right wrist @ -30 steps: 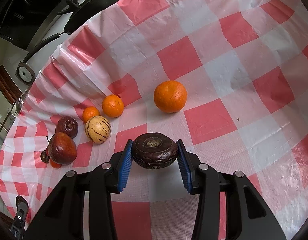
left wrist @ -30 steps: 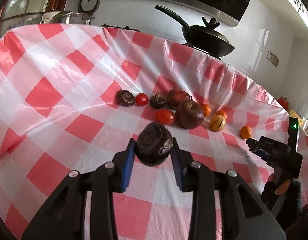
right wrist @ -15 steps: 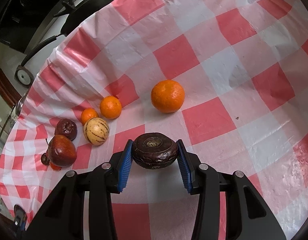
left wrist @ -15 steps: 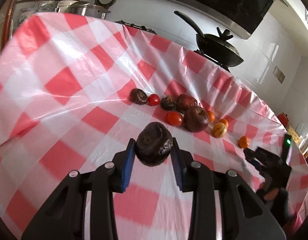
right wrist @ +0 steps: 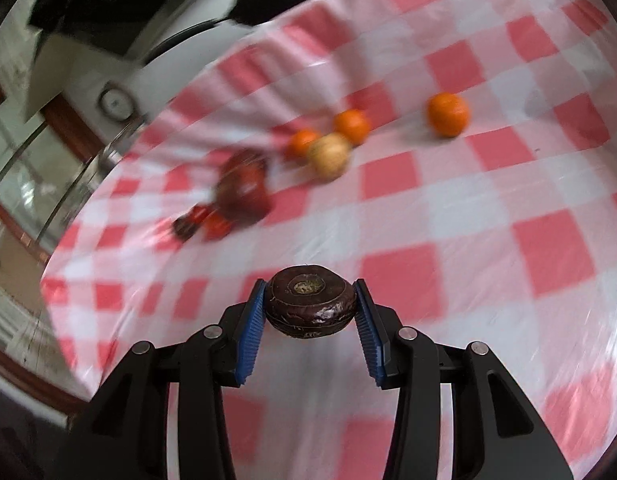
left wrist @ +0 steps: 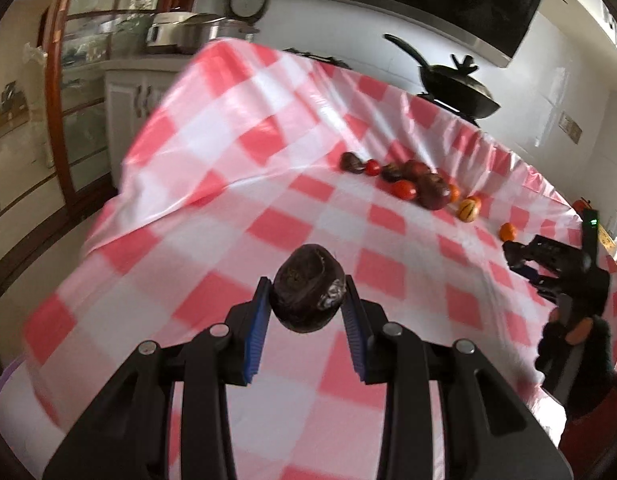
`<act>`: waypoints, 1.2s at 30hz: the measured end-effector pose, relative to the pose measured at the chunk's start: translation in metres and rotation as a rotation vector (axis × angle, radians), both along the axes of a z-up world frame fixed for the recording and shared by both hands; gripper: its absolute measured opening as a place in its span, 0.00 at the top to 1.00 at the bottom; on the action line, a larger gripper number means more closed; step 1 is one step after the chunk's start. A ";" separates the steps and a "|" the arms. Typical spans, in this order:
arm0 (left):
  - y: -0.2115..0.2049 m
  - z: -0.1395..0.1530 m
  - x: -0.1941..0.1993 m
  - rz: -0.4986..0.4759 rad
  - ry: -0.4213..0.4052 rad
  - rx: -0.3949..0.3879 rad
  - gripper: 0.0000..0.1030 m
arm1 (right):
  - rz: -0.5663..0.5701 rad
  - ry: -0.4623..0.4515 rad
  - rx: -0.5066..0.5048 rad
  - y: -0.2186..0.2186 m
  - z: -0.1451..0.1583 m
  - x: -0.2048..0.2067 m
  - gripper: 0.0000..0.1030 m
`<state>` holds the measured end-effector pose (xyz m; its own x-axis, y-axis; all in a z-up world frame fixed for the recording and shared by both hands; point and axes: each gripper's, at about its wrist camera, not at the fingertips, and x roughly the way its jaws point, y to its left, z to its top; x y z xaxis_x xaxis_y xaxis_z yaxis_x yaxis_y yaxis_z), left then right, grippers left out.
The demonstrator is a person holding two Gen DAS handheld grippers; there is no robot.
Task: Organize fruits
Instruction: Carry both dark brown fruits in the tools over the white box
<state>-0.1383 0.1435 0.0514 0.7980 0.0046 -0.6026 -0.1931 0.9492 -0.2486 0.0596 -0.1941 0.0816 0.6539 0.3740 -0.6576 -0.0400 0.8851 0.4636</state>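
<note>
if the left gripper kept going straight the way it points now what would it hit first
Most likely bare tablecloth. The left gripper, shut on a dark wrinkled fruit, tilts down toward empty checks; the fruit cluster lies further off to the right. Depth is hard to judge in this fisheye view.

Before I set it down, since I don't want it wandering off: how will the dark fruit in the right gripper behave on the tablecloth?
The dark fruit looks flattened and round-edged, so laid flat it will probably stay, but on edge it may roll. Its wrinkled skin suggests it is soft, so the right gripper should release gently. The glossy tablecloth may let it slide.
</note>
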 end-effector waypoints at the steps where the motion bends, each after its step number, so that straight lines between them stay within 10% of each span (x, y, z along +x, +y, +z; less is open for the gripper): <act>1: 0.006 -0.002 -0.007 0.012 0.005 -0.003 0.66 | 0.025 -0.006 0.002 0.010 0.003 -0.010 0.58; 36: 0.132 -0.059 -0.205 0.295 0.121 0.051 0.66 | 0.818 -0.128 -0.172 0.285 0.009 -0.249 0.58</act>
